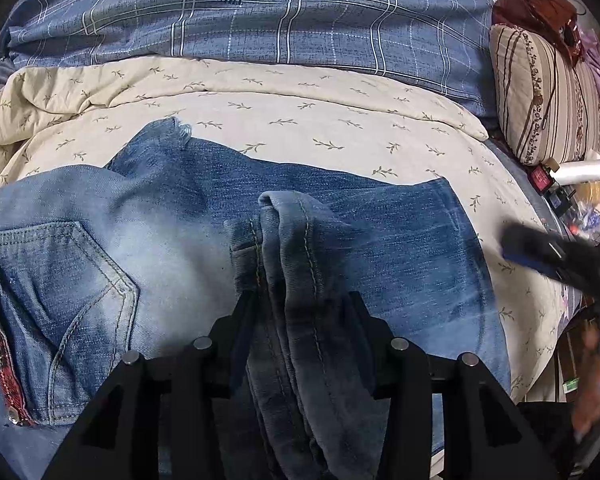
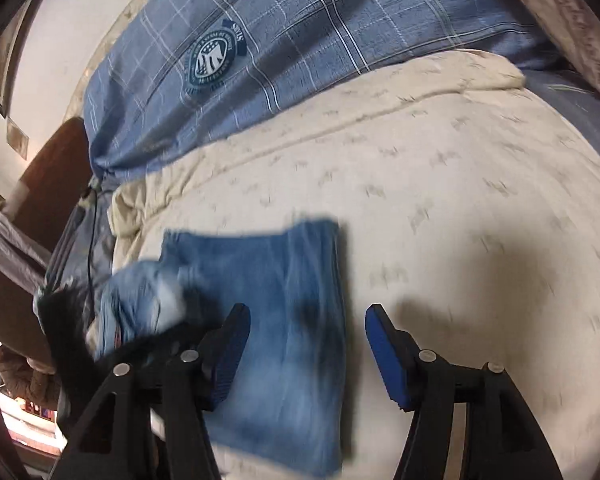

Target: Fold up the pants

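Denim, faded blue and thick at the seams, lies spread on the cream leaf-print quilt (image 1: pixel 300 120) that covers the bed, toward its near edge, with the blue plaid bedding (image 1: pixel 260 32) bunched behind it. The jeans (image 1: pixel 172 240) are soft and will drape and sag wherever they are not supported, yet the cloth is fairly heavy and its layered seams give some body, so a firm pinch on a seam or hem should hold better than a pinch on a single flat layer. The left gripper (image 1: pixel 300 312) is clamped on a thick bunched fold of the jeans, seams running up between its black fingers, the back pocket (image 1: pixel 60 300) lying flat to the left of it. The right gripper (image 2: pixel 306 340) stands with its blue pads wide apart and nothing between them, hovering over the right side of the folded leg; the right wrist view is blurred, so whether its left pad brushes the cloth is hard to say. A good next hold looks to be the free hem end of the leg. No container shows clearly; at the bed's right edge sit a striped cushion (image 1: pixel 548 96) and small clutter too indistinct to name.
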### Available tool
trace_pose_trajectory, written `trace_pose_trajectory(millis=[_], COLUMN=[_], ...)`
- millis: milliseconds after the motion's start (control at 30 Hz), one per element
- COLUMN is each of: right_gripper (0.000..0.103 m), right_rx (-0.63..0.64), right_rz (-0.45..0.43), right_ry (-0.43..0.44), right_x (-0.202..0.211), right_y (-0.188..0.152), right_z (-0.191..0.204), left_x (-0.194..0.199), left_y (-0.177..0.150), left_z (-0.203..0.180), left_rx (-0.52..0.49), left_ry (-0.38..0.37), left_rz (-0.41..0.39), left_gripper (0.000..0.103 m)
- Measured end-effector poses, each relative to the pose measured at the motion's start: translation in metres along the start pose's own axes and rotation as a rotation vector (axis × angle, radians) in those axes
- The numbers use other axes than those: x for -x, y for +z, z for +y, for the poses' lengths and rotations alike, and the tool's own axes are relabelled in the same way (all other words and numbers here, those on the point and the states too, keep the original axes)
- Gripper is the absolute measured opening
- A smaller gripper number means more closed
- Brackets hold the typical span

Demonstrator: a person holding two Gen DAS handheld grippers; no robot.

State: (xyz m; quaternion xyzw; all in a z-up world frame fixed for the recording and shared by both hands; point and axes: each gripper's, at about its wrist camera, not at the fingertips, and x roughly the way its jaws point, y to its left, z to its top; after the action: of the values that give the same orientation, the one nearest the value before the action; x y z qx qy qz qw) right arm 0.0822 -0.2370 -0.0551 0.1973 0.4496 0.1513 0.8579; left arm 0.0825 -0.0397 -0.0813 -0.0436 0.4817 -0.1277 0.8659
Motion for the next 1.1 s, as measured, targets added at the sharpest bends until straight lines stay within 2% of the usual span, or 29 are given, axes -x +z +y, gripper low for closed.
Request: trace_pose_trajectory(millis=[33,67,100,133,167,267,333,400,433,467,500,533,567,633,700,800,900,967,1000,1067,1100], right_gripper=[0.064,0.058,0.037,0.023,0.018,0.013,0.011,0.010,0.010,0.010,0.013,0.019,0.029,0.037,0.037,0.037,0.037,0.034,0.024,0.024,0.027], right_rx=[-0.010,-0.010,-0.004,0.022,0.059,0.122,0.143,0.195,0.206,0.189,0.164,0.120,0.086,0.058,0.049,0.031,0.012,0.015,-0.006,-0.071,-0.056], right_rz=[0.003,0.015,0.027,0.071,0.104,0.071,0.024,-0.015,-0.003,0.047,0.076,0.061,0.047,0.034,-0.004,-0.016,0.080,0.213,0.227,0.193,0.155], right_ry=[0.004,0.022,0.027,0.017,-0.031,-0.075,-0.093,-0.158,-0.189,-0.214,-0.212,-0.180,-0.168,-0.153,-0.109,0.008,0.102,0.076,0.081,0.085,0.070], right_x=[-0.008,-0.018,-0.024,-0.035,-0.044,-0.031,-0.021,-0.018,-0.025,-0.038,-0.043,-0.041,-0.036,-0.021,0.001,0.029,0.016,-0.018,-0.024,-0.013,-0.004], right_y=[0.008,0.015,0.020,0.022,0.023,0.019,0.020,0.018,0.017,0.014,0.012,0.012,0.012,0.012,0.008,-0.010,-0.034,-0.050,-0.054,-0.048,-0.045], right_z=[-0.002,-0.002,-0.001,0.004,0.010,0.020,0.029,0.038,0.037,0.028,0.017,0.008,0.005,0.004,0.006,0.011,0.013,0.003,-0.004,-0.010,-0.005], left_x=[0.000,0.000,0.000,0.000,0.000,0.000,0.000,0.000,0.000,0.000,0.000,0.000,0.000,0.000,0.000,0.000,0.000,-0.001,-0.001,0.000,0.000], left_y=[0.000,0.000,-0.001,-0.001,-0.001,-0.001,-0.001,0.000,-0.001,-0.001,-0.001,-0.002,-0.002,-0.002,-0.002,-0.002,-0.002,-0.001,-0.001,-0.002,-0.001], left_z=[-0.001,-0.001,-0.001,-0.001,-0.001,0.000,-0.001,0.000,0.000,-0.001,-0.001,-0.002,-0.002,-0.002,-0.002,-0.003,-0.002,-0.003,-0.003,-0.002,-0.002], left_rx=[-0.003,-0.006,-0.006,-0.003,-0.001,-0.002,-0.005,-0.004,-0.006,-0.010,-0.013,-0.016,-0.019,-0.025,-0.022,-0.028,-0.024,-0.025,-0.029,-0.029,-0.029], left_ry=[0.003,0.006,0.007,0.006,0.005,0.003,0.005,0.002,0.003,0.008,0.011,0.015,0.019,0.025,0.025,0.031,0.027,0.030,0.031,0.030,0.031], left_rz=[0.000,-0.001,-0.001,-0.001,0.000,0.000,0.001,0.002,0.002,0.001,0.001,-0.001,-0.002,0.001,0.000,-0.001,0.001,0.006,0.004,0.005,0.005], left_gripper=[0.046,0.046,0.046,0.046,0.046,0.046,0.046,0.046,0.046,0.046,0.046,0.046,0.046,0.046,0.046,0.046,0.046,0.046,0.046,0.046,0.046])
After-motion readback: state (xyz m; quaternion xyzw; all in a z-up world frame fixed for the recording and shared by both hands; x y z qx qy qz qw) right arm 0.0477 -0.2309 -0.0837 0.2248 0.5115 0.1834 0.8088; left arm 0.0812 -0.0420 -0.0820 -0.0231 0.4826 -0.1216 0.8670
